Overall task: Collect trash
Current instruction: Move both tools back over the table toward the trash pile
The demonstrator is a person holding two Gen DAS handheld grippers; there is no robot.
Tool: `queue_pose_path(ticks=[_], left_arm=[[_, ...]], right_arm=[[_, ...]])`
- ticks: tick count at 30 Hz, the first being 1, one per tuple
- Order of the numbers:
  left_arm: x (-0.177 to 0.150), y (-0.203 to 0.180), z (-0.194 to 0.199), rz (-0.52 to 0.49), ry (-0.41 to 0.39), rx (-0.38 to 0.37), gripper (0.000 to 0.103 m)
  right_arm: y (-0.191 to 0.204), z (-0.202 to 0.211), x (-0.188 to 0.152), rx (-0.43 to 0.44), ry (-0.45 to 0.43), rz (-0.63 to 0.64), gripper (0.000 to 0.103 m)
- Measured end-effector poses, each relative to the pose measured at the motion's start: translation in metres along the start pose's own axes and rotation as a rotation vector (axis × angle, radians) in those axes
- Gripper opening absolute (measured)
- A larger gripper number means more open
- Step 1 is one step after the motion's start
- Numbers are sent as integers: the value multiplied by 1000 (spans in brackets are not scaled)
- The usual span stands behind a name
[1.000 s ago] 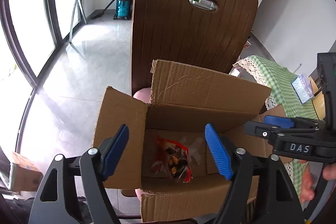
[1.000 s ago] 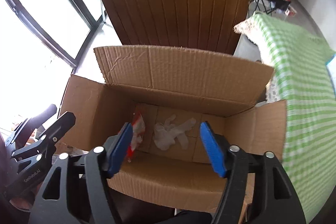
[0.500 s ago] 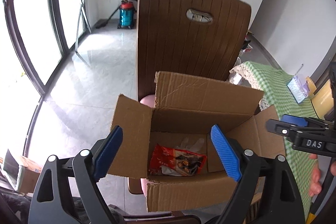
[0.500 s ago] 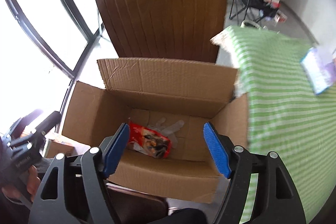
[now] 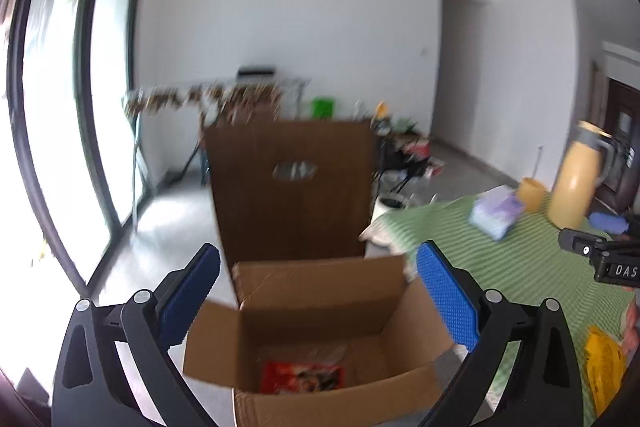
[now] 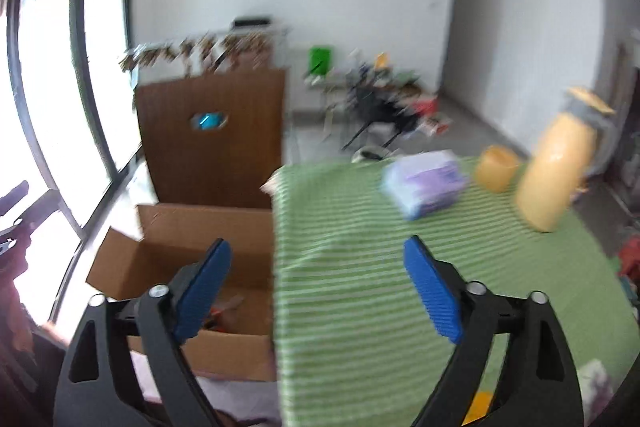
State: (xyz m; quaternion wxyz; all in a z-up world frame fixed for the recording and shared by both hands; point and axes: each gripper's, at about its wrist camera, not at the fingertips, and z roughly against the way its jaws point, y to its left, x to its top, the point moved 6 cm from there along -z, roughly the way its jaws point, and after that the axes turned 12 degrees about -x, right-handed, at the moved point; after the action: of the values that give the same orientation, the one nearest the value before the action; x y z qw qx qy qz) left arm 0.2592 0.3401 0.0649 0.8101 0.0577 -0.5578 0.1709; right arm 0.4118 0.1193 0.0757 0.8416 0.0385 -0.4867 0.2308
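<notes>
An open cardboard box (image 5: pixel 320 311) stands beside the table, with a red snack wrapper (image 5: pixel 302 377) lying on its bottom. My left gripper (image 5: pixel 320 301) is open and empty above the box. My right gripper (image 6: pixel 318 291) is open and empty, over the left edge of the green striped tablecloth (image 6: pixel 400 267); the box (image 6: pixel 192 239) is to its left. A yellow wrapper (image 5: pixel 604 367) lies on the table at the far right of the left wrist view, and a yellow bit (image 6: pixel 478 405) shows low in the right wrist view. The other gripper's body (image 5: pixel 604 259) shows at the right edge.
A brown slatted chair back (image 5: pixel 292 187) stands behind the box. On the table are a purple tissue pack (image 6: pixel 424 183), a yellow cup (image 6: pixel 498 167) and a tall yellow bottle (image 6: pixel 556 179). A large window is on the left, clutter along the far wall.
Both grippers have tilted up and drawn back from the box. The right one has swung right over the table. The red wrapper stays in the box.
</notes>
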Motion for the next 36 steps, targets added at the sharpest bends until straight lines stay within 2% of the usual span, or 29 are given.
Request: queue_pose_path(ticks=[3, 4, 8, 11, 12, 17, 20, 22, 27, 31, 36], left_arm=[[9, -48, 26, -66, -78, -64, 96], [11, -68, 35, -79, -96, -106, 96], [8, -131, 59, -81, -110, -253, 96], [1, -181, 74, -96, -113, -359, 96], [-2, -195, 77, -104, -106, -388, 96], [-31, -266, 90, -139, -55, -556, 96], [-59, -301, 88, -152, 15, -642, 96], [-77, -318, 84, -148, 65, -685, 96], [-135, -368, 88, -171, 177, -851, 96], [-184, -422, 100, -307, 271, -1029, 96], [-232, -483, 97, -437, 373, -1100, 96]], right_arm=[[-43, 34, -9, -88, -56, -32, 86], [-64, 50, -14, -135, -80, -50, 88], [-137, 111, -47, -284, -127, -120, 89], [-188, 148, -79, -362, -124, -192, 92], [-210, 161, -94, -403, -102, -229, 92], [-276, 210, -157, -560, -20, -328, 92], [-296, 236, -196, -601, 20, -365, 92], [-296, 245, -215, -582, 28, -367, 92], [-293, 263, -265, -586, 57, -394, 92], [-292, 272, -296, -592, 73, -491, 92], [-299, 293, -324, -653, 109, -524, 92]])
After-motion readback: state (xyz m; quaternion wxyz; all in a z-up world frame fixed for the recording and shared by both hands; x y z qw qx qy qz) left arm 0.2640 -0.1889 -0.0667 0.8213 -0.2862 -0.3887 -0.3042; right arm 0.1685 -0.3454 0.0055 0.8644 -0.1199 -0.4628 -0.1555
